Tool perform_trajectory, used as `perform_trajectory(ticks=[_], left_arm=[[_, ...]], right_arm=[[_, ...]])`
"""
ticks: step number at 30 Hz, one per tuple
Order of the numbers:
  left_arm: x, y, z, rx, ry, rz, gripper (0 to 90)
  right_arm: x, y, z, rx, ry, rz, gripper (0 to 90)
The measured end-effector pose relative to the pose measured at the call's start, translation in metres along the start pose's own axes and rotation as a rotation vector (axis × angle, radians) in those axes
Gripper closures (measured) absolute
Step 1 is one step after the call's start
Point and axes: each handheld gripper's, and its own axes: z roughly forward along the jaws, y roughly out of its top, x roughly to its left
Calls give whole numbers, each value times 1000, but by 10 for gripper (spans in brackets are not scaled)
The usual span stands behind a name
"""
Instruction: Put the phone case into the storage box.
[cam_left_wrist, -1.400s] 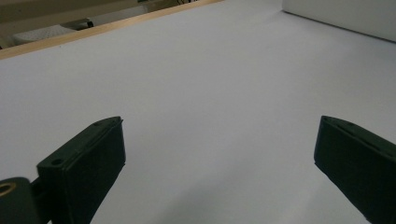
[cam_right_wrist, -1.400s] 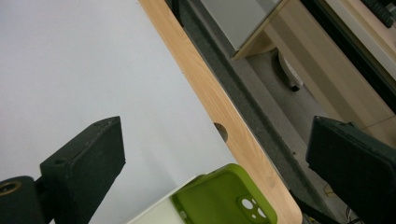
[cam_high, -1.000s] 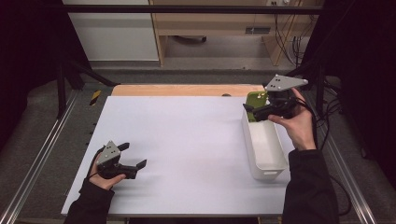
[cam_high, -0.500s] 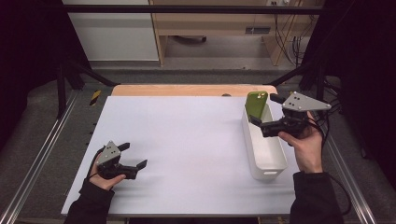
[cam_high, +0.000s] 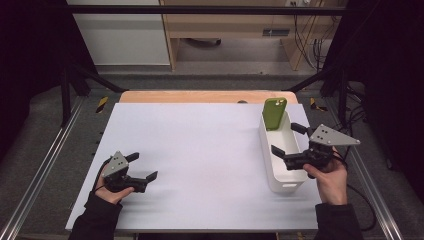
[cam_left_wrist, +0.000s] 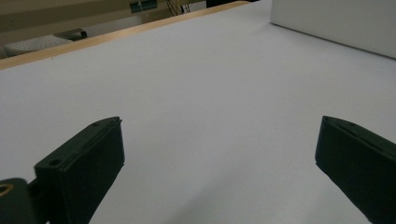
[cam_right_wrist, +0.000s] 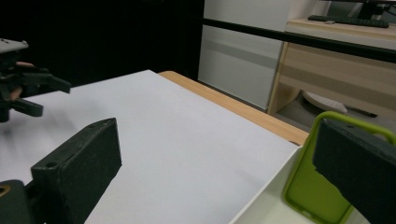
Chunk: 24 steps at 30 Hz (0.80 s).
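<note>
the green phone case (cam_high: 275, 113) stands upright at the far end of the white bin (cam_high: 282, 172), right of centre in the frame. the right gripper (cam_high: 289, 144) hovers over the bin with jaws spread and empty, the case just beyond them. the left gripper (cam_high: 142, 167) rests at the lower left, jaws released too.

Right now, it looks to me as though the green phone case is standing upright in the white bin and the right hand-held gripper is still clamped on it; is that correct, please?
Not quite. The green phone case does stand upright at the far end of the white bin, but the right hand-held gripper is not clamped on it: in the high view its jaws are open and apart from the case.
</note>
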Motion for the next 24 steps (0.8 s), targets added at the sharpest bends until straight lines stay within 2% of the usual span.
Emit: perform_trajectory(ticks=[6, 13, 15, 20, 23, 24], left_arm=[[0, 1, -2, -17, -5, -3, 11], [-1, 2, -3, -32, -14, -3, 9], [-1, 2, -3, -34, -17, -4, 9], [-2, 3, -5, -43, -23, -1, 8], [-2, 3, -5, -46, -23, 2, 7], [-2, 3, -6, -49, -24, 0, 7]], right_arm=[[3, -17, -10, -17, 16, 25, 11], [5, -40, -15, 1, 18, 52, 5], [5, -45, -16, 10, 13, 39, 5], [4, -55, -19, 18, 0, 42, 5], [4, -59, -20, 25, 5, 12, 5], [4, -60, -20, 29, 1, 18, 5]])
